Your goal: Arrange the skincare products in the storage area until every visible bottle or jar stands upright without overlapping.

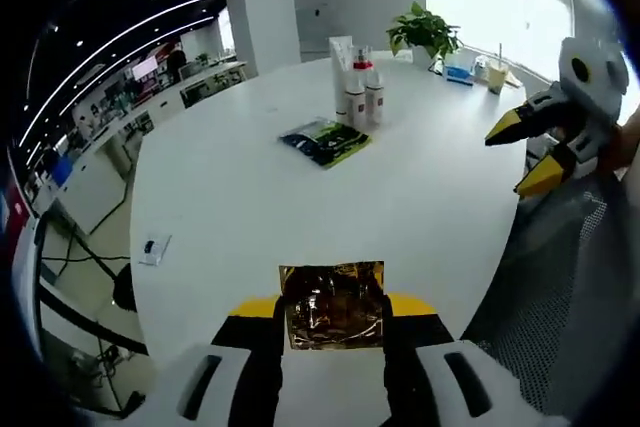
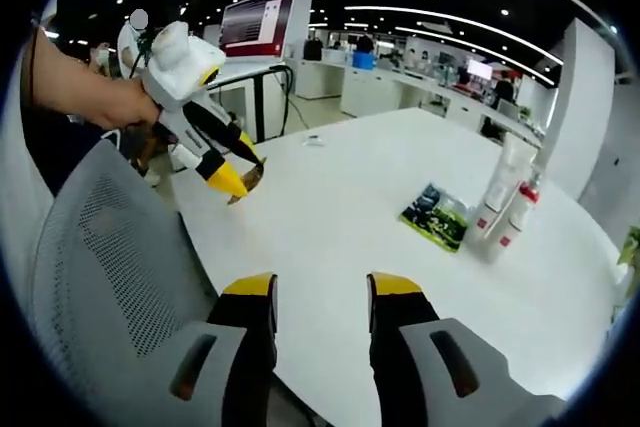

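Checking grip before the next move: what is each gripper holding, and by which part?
The left gripper pinches a gold foil packet by its side edges. The right gripper is open, holding nothing.

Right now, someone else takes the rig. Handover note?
Left gripper: shut on a gold foil packet, over the near side of the white table.
Right gripper: open, empty, above the table edge by a mesh chair.
Bottles: clustered upright at the far side, green sachet flat beside them.
Done: bottles standing. Left: place the packet near the group, no overlap.
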A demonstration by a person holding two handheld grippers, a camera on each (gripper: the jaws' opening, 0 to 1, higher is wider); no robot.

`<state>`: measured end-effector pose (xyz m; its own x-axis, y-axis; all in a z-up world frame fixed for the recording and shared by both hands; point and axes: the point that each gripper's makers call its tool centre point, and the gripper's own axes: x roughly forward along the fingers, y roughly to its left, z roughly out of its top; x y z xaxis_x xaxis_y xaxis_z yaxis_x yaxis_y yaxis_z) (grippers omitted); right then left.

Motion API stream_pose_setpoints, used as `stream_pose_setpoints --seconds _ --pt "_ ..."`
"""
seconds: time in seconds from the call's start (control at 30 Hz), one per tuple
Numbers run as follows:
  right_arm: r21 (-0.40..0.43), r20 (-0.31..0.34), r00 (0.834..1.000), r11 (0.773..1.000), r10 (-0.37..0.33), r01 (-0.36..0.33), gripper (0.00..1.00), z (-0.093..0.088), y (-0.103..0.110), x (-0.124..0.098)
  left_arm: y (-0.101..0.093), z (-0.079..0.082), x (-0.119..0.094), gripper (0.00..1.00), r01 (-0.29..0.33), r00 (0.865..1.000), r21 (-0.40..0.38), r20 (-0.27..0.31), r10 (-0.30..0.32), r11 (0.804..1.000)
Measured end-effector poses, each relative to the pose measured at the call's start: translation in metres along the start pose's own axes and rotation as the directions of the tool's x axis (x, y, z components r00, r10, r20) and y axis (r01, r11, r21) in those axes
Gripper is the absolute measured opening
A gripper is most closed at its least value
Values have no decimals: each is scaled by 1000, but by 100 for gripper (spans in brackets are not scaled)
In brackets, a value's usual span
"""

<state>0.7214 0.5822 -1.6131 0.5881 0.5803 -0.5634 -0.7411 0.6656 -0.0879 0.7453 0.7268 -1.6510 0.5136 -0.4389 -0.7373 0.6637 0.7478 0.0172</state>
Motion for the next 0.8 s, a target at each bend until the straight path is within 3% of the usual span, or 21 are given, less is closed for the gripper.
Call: stream_pose_setpoints --seconds 0.07,0.23,0.47,0.57,0.7,0.8 --pt "2 1 1000 1000 4 -4 34 0 1 0 -9 2 1 39 2 1000 48 8 -3 999" --pt "14 -12 999 999 32 -32 34 -3 6 1 -25 8 -1 39 14 999 30 35 -15 999" --pt "135 81 995 988 60 -71 39 12 7 -3 -39 11 -6 39 3 997 72 83 -9 997" --pt "177 128 991 982 48 -71 41 20 3 -6 -47 12 -8 39 -3 994 125 105 -11 992" --pt "234 163 985 968 58 -95 42 25 2 -9 -57 12 -9 39 -2 991 130 133 -15 991" --pt "294 216 974 947 68 -131 35 33 3 -12 -71 8 -6 39 17 991 197 130 -43 980"
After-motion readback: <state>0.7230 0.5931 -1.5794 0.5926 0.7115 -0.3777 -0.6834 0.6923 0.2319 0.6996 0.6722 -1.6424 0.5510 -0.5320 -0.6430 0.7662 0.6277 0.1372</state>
